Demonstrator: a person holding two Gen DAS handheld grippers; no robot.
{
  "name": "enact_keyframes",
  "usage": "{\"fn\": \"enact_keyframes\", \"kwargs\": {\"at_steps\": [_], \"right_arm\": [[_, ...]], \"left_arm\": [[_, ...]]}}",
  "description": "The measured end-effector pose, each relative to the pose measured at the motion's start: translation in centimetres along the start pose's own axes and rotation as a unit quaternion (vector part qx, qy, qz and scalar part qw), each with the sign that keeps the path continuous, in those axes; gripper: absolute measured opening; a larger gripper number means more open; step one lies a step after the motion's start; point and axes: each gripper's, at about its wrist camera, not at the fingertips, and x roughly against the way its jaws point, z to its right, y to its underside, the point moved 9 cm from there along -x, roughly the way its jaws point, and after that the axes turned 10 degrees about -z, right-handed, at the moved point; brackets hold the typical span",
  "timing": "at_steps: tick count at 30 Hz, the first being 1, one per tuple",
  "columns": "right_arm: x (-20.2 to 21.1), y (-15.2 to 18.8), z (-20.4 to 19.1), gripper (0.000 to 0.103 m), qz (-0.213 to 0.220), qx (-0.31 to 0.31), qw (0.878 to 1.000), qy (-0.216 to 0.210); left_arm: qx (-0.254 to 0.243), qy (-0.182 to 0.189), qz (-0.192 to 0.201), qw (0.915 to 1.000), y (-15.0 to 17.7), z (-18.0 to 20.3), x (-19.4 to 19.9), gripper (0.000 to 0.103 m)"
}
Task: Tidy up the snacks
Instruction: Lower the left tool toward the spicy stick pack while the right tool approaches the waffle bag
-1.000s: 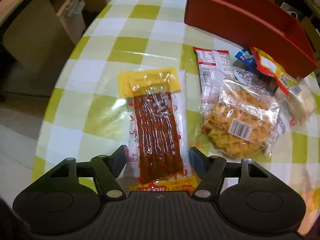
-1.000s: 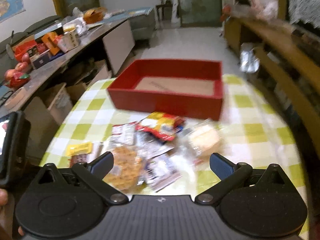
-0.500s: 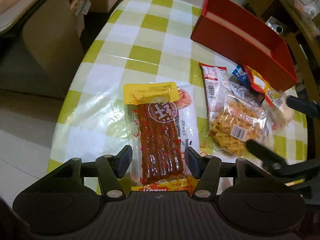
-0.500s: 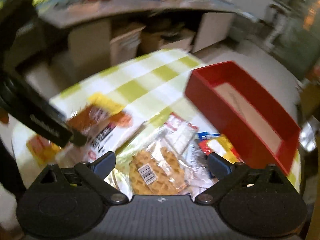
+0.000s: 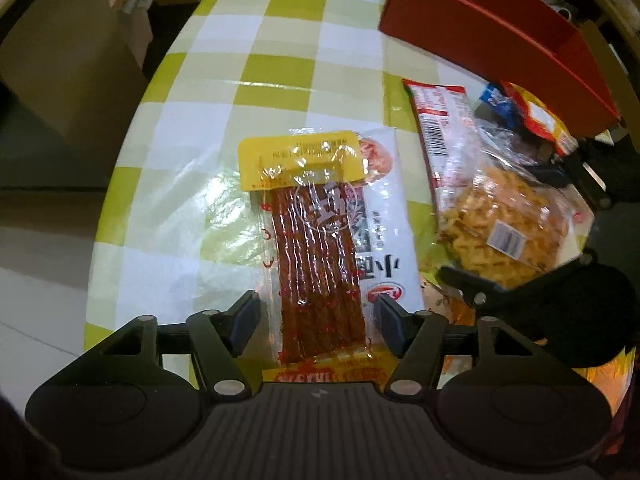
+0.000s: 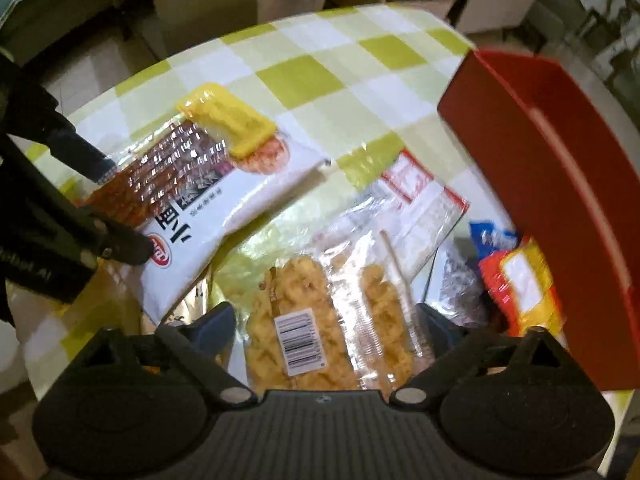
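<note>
A clear pack of red-brown spicy strips with a yellow header (image 5: 316,256) (image 6: 168,172) lies on a white snack bag (image 5: 384,216) (image 6: 240,192). My left gripper (image 5: 316,322) (image 6: 128,212) points down over the pack's near end; its jaws are opening, one pad on each side, neither pressing. My right gripper (image 6: 324,326) (image 5: 490,220) stands open astride a clear pack of yellow waffles (image 6: 320,320) (image 5: 504,224). A red box (image 5: 500,28) (image 6: 560,168) stands behind the snack pile.
The pile also holds a red-and-white pack (image 5: 440,120) (image 6: 420,196), a red-and-yellow pack (image 5: 536,116) (image 6: 524,280) and a blue wrapper (image 5: 496,100) (image 6: 488,236). The green-checked table (image 5: 280,60) ends in a rounded edge at left, with cardboard boxes (image 5: 68,60) beyond.
My right gripper rolled and came down from a view across the room onto the waffle pack, entering the left wrist view. My left gripper shifted a little along the strip pack.
</note>
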Motion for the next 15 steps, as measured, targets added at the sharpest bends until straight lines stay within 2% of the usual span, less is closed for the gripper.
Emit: {"fn": "enact_keyframes", "kwargs": {"at_steps": [2,4,6,7,8,10,12,15], "right_arm": [[-0.3,0.3,0.6,0.103,-0.005,-0.03,0.999,-0.013],[-0.6,0.5,1.3,0.103,-0.013,-0.054,0.998,-0.037],[-0.5,0.4,1.7,0.103,-0.018,-0.069,0.997,-0.038],[-0.2,0.4,1.8,0.101,-0.017,-0.073,0.996,-0.042],[0.3,0.5,1.9,0.089,-0.014,-0.081,0.996,-0.044],[0.9,0.9,2.3,0.082,-0.014,-0.109,0.993,-0.047],[1.1,1.3,2.7,0.08,-0.013,-0.134,0.99,-0.051],[1.9,1.9,2.4,0.078,-0.003,-0.14,0.989,-0.043]], "left_arm": [[0.011,-0.002,0.001,0.9999,-0.3,-0.6,-0.3,0.078],[0.02,-0.005,0.002,0.9998,-0.6,-0.8,-0.5,0.08],[0.022,-0.005,0.004,0.9997,-0.8,-0.8,-0.6,0.081],[0.024,-0.008,0.006,0.9997,-0.9,-0.9,-0.6,0.086],[0.028,-0.011,0.008,0.9995,-1.0,-1.0,-0.6,0.088],[0.04,-0.002,0.006,0.9992,-1.3,-1.4,-0.8,0.088],[0.058,0.02,0.001,0.9981,-1.5,-1.8,-0.9,0.085],[0.066,0.018,0.008,0.9976,-1.6,-2.2,-0.3,0.07]]}}
